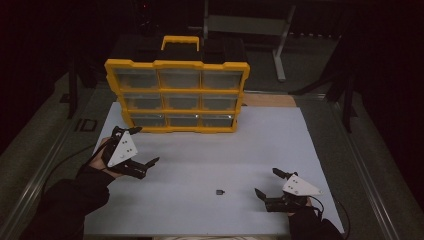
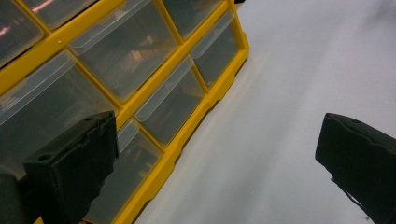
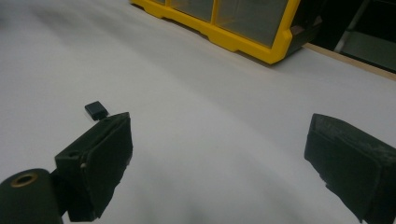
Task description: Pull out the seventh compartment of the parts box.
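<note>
Yellow drawer organiser standing at the white table's far edge, no readable writing, small black part lying near the right gripper, jaws apart, left gripper beside the organiser's bottom left drawer, jaws apart, both empty

Beside the white counter's left edge, on the dark surface, stands a pale marking that seems to read "ID"; no other text can be read.
</note>
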`<state>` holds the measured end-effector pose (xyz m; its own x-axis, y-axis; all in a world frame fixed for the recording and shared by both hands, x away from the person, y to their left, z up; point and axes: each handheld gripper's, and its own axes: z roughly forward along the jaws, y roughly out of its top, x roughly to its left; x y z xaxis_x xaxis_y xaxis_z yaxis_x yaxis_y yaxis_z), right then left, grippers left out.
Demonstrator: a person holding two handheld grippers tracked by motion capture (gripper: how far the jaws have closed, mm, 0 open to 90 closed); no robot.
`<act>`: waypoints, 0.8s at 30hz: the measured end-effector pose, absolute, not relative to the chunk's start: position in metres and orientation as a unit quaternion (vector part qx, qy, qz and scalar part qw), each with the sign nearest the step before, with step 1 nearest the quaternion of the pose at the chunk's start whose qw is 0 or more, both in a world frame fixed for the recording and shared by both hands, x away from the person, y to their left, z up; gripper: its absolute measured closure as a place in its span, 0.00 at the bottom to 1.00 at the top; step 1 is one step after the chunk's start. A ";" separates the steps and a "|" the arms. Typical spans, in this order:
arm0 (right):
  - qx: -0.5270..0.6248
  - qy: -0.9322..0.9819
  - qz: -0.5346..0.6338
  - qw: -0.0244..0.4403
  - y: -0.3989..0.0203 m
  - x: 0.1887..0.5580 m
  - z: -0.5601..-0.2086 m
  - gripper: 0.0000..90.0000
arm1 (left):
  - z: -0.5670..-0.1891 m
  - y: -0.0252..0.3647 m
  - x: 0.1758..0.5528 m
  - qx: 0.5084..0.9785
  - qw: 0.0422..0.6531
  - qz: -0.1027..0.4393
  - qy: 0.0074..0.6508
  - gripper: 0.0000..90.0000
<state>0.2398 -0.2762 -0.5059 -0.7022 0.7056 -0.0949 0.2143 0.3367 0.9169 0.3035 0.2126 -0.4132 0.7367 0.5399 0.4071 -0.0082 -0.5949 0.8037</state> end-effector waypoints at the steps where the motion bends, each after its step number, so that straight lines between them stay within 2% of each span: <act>1: 0.295 0.780 0.493 0.250 -0.276 0.240 -0.506 0.09 | -0.413 0.212 0.305 0.833 0.418 0.326 0.157 0.00; 24: 0.297 0.778 0.495 0.246 -0.277 0.239 -0.506 0.09 | -0.428 0.204 0.349 0.838 0.364 0.379 0.146 0.03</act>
